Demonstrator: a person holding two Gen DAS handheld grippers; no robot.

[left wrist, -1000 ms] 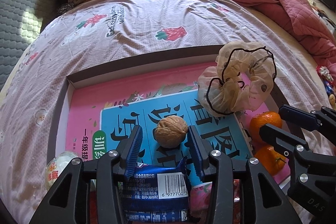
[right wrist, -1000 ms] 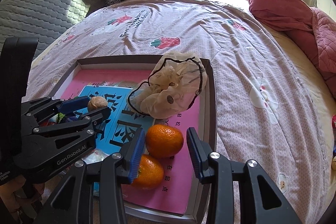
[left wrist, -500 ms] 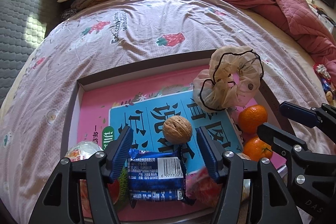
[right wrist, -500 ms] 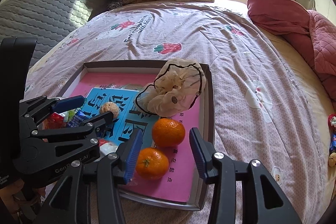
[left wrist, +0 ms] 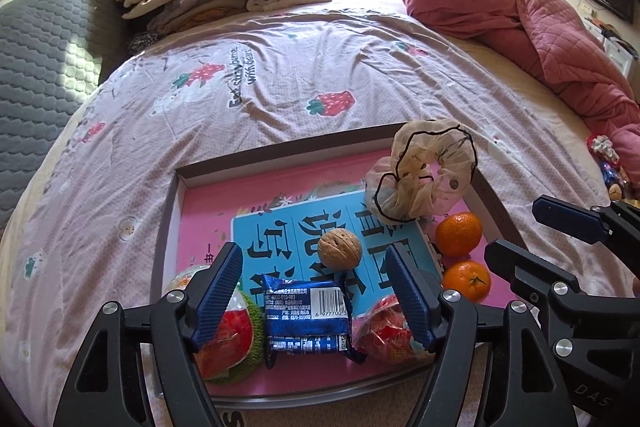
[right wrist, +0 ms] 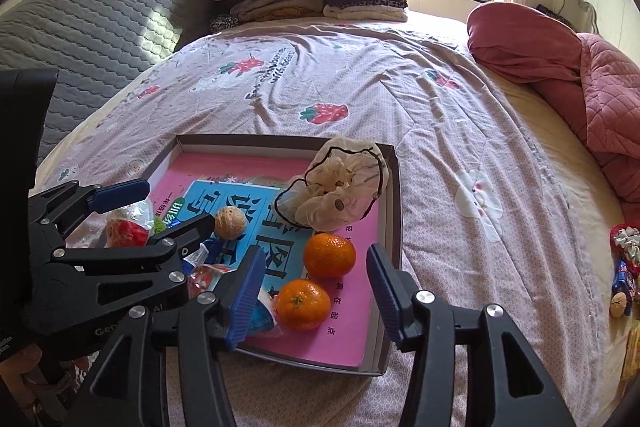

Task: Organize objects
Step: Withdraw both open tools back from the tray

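Walnut (left wrist: 340, 250) lies in box (left wrist: 280, 157), just ahead of left gripper (left wrist: 316, 301); tangerine (right wrist: 329, 255) ahead of right gripper (right wrist: 318, 297). Both jaws just opened, nothing held. Drop-off step looks done; next: fetch leftover bits off bed.

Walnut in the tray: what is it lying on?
The walnut rests on a blue and pink booklet with large printed characters, lining the tray. The tray floor under the booklet is covered and cannot be seen.
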